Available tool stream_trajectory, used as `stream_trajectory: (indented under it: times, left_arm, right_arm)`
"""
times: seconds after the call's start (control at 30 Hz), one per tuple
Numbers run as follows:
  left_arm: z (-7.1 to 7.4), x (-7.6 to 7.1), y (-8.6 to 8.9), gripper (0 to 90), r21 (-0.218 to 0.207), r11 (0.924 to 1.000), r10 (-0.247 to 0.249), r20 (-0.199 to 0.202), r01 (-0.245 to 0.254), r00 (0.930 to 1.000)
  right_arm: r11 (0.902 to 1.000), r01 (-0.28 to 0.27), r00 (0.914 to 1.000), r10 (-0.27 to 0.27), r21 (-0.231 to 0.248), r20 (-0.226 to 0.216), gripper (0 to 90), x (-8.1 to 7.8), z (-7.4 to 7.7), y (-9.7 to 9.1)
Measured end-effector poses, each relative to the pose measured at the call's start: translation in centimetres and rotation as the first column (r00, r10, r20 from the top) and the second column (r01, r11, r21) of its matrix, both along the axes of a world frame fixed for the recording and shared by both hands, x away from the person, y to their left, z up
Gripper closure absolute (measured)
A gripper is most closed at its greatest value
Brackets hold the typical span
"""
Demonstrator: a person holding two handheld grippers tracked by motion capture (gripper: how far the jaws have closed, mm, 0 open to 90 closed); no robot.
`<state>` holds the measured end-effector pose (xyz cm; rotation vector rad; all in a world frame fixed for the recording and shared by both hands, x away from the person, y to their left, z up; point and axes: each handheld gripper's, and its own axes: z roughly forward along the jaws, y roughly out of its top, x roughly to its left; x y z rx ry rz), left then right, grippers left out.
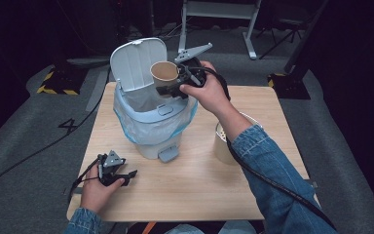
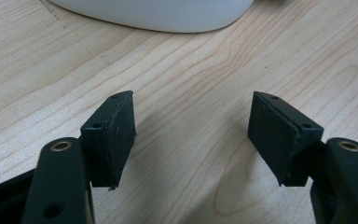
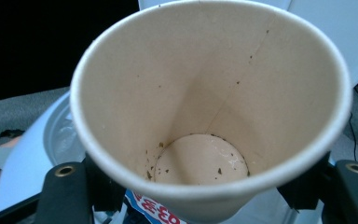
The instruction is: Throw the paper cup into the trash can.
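Note:
An empty tan paper cup (image 1: 164, 73) (image 3: 205, 116), with dark specks inside, hangs tilted above the open pedal bin (image 1: 151, 131). My right gripper (image 1: 168, 88) (image 3: 200, 186) is shut on the cup's sides. The bin is white with a pale blue rim and a clear liner, and its lid (image 1: 136, 61) stands raised behind the cup. My left gripper (image 1: 128, 176) (image 2: 193, 135) rests low over the table's near left part, open with nothing between its pads. The bin's white base (image 2: 168, 14) lies just ahead of it.
A second tan paper cup (image 1: 222, 142) stands on the wooden table (image 1: 199, 190) right of the bin, partly hidden by the right forearm. A foot pedal (image 1: 168, 154) sticks out from the bin's front. Dark floor and cables surround the table.

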<state>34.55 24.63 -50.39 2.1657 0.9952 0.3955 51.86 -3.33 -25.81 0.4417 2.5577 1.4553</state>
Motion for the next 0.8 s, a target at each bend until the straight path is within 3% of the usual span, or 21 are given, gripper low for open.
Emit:
stream_trajectory:
  times: [0.43, 0.57, 0.7, 0.8]
  left_arm:
    - [0.0, 0.0, 0.0, 32.5, 0.0, 1.0, 0.0, 0.0, 0.0, 1.0]
    - [0.0, 0.0, 0.0, 32.5, 0.0, 1.0, 0.001, 0.0, -0.001, 1.0]
    - [0.0, 0.0, 0.0, 32.5, 0.0, 1.0, 0.001, 0.0, -0.001, 1.0]
    - [0.0, 0.0, 0.0, 32.5, -0.001, 1.0, 0.001, -0.001, -0.001, 1.0]
  right_arm:
    - [0.9927, 0.0, 0.9998, -0.002, -0.121, -0.021, 29.7, 0.1, -1.0, 0.8]
    - [0.9878, 0.005, 0.9989, -0.012, -0.155, -0.046, 17.8, 0.3, -1.4, 1.1]
    - [0.9894, -0.01, 0.9998, 0.007, -0.145, -0.02, 16.9, 0.2, -1.5, 1.2]
    - [0.9943, -0.006, 0.9999, 0.007, -0.106, 0.011, 15.8, 0.2, -1.4, 1.2]
